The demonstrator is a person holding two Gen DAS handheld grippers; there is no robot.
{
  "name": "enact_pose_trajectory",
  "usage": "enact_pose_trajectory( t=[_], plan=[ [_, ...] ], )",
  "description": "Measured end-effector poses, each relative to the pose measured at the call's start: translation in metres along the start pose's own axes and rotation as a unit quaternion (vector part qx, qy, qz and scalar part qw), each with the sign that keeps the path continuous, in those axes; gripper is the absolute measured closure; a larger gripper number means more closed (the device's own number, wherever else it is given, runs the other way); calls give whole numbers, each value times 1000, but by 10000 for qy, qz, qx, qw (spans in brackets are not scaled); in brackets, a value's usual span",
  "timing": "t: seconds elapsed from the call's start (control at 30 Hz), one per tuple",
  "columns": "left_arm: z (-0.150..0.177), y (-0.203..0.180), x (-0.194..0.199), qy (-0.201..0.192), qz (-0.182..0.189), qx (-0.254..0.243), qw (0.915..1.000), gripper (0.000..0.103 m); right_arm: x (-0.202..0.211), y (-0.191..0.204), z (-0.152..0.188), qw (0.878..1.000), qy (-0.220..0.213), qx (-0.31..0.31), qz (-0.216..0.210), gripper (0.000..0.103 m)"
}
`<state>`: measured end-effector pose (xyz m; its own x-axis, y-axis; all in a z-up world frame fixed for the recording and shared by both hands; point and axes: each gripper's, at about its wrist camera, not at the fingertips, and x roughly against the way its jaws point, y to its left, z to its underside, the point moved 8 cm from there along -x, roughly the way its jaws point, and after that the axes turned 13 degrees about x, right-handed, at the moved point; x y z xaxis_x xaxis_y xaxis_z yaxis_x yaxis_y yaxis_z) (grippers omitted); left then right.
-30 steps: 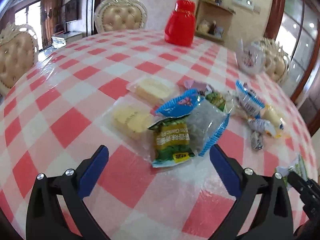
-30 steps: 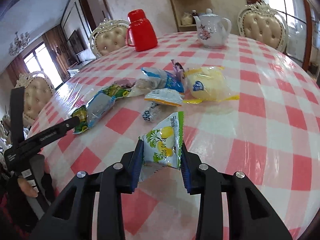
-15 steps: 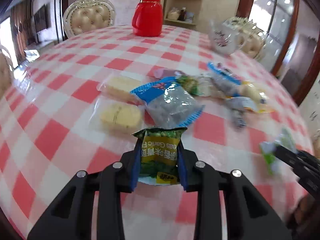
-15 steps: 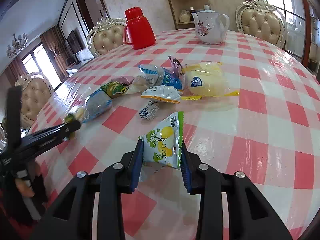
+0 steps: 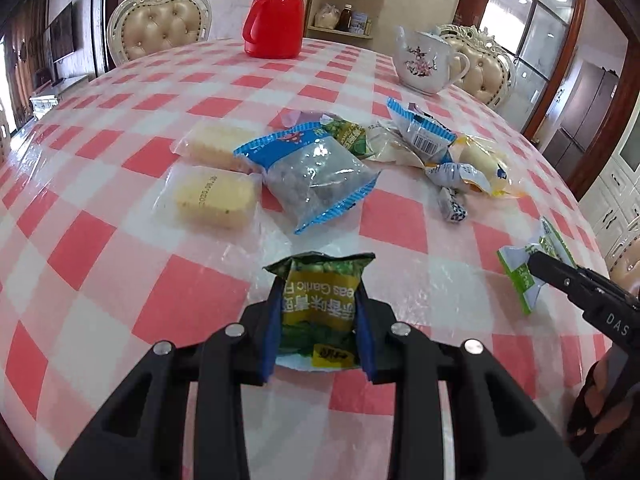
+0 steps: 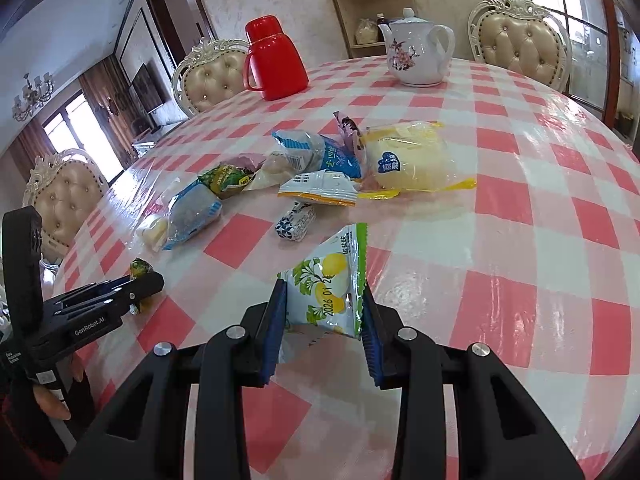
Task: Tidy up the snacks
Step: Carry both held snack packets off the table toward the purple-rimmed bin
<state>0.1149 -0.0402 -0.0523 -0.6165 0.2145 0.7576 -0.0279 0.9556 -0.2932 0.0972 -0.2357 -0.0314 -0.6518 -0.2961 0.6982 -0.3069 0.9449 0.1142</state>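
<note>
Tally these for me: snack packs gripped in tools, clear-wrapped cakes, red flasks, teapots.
Gripped packs: 2, peas pack and lemon pack
Cakes: 2, far cake and near cake
Flask: 1
Teapot: 1
Total: 6

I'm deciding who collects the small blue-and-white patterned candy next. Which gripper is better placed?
Probably right: the candy lies just ahead of the right gripper, while the left gripper sits farther off. Both are full, though, with the lemon packet and green pea packet.
</note>
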Motion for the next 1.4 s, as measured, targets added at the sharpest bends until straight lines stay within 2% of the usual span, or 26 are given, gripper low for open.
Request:
enact_pose_trajectory(
  t=[0.3,0.47,0.7,0.87,1.4],
  plan=[
    [-4,6,11,-225,-56,156,9996,71,7,-1,3,9995,-144,-264,-69,68],
    [14,3,31,-253,27,327,9991,71,22,15,16,9991,-193,-353,-159,68],
    [51,-7,69,-276,81,28,9996,71,60,54,45,9980,-432,-325,-335,68],
    [66,-9,98,-362,53,-209,9991,71,74,75,61,9981,-417,-235,-388,68],
    [111,31,178,-551,-288,-732,9954,70,93,165,79,9955,-287,417,-806,68]
  ],
)
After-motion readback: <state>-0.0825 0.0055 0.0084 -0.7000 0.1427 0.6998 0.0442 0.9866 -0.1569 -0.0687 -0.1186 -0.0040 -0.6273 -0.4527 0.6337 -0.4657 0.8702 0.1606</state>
